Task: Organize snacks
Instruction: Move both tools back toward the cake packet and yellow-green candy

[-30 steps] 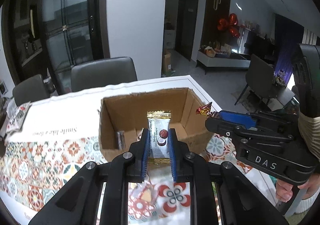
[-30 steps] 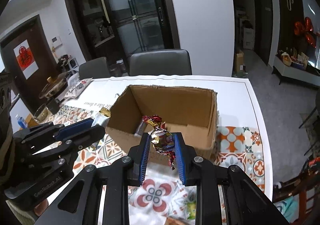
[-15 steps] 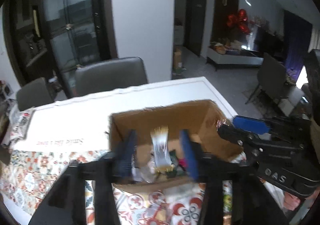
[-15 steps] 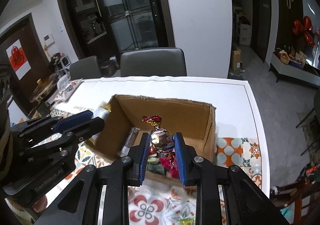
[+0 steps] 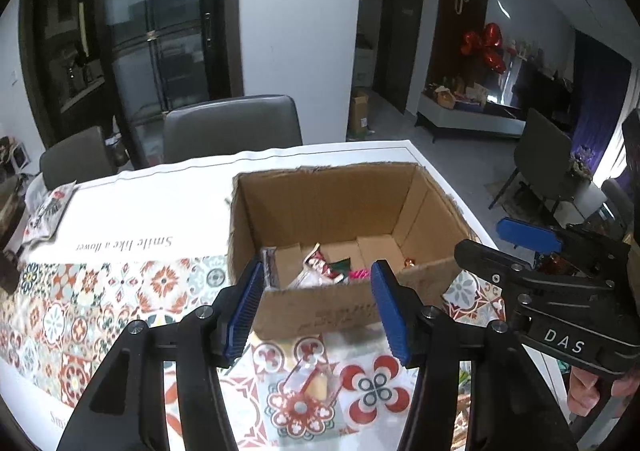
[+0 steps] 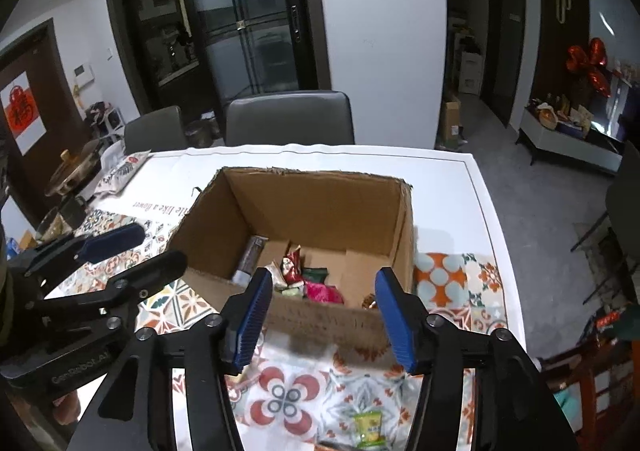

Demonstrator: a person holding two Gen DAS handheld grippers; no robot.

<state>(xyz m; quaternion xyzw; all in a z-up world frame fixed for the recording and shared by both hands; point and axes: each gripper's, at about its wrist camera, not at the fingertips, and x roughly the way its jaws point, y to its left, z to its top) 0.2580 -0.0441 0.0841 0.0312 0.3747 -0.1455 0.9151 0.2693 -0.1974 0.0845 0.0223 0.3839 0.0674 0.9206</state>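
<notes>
Brown cardboard fills the middle of both views: an open box (image 5: 332,211) standing on the patterned tablecloth (image 5: 80,311), with a small heap of wrapped snacks (image 6: 304,279) lying on its floor toward the near wall. Both tools are poised just above that near wall. The left gripper (image 5: 316,311) has its blue pads spread, and its jaws have just been opening — nothing sits between them now. The right gripper (image 6: 324,315) is in the same condition, jaws likewise just opened, pads apart, the gap bare. By my reading, this is the release step of one round of sorting: each tool has let its piece go over the box, and the pieces look to have joined the heap, though which wrapper came from which tool I cannot tell. More remains outside the box — a green packet (image 6: 368,427) lies on the cloth below the right tool, and a clear wrapper (image 5: 308,375) rests on the cloth under the left one. The next move probably calls for drawing both tools back from the box, lowering onto those loose packets with pads straddling each, then closing gently, since thin crinkly wrappers slip easily.
</notes>
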